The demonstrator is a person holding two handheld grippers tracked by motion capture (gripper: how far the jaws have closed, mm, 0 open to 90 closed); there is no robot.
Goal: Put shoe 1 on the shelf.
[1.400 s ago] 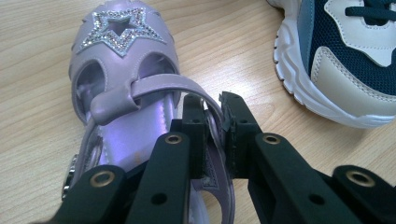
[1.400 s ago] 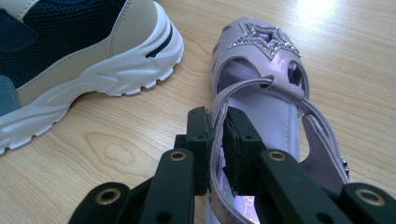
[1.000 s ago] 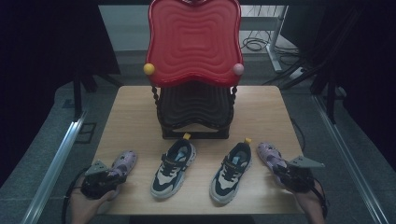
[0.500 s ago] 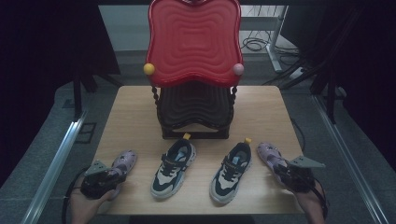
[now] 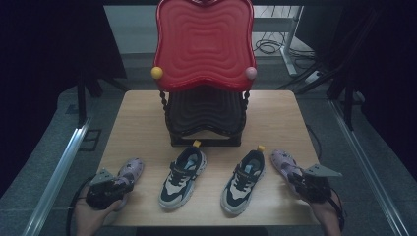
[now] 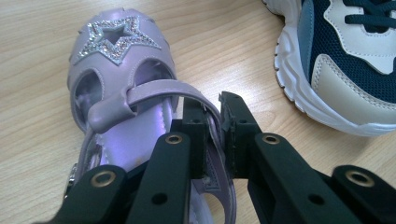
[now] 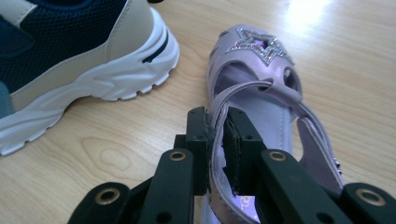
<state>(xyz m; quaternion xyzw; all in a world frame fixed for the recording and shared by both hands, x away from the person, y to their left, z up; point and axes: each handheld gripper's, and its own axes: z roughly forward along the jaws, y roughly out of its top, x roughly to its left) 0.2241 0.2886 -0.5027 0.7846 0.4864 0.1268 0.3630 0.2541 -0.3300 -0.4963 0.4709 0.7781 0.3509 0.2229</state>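
Observation:
Two lilac sandals with glitter stars lie at the table's front corners, the left sandal and the right sandal. Between them lie two navy-and-white sneakers. My left gripper is shut on the left sandal's side wall, near the strap. My right gripper is shut on the right sandal's side wall. In the left gripper view a sneaker lies to the right of the left sandal. In the right gripper view a sneaker lies to the left of the right sandal.
A red and black tiered shoe rack stands at the back middle of the wooden table. Yellow and pink knobs cap its front posts. Metal rails run along both table sides.

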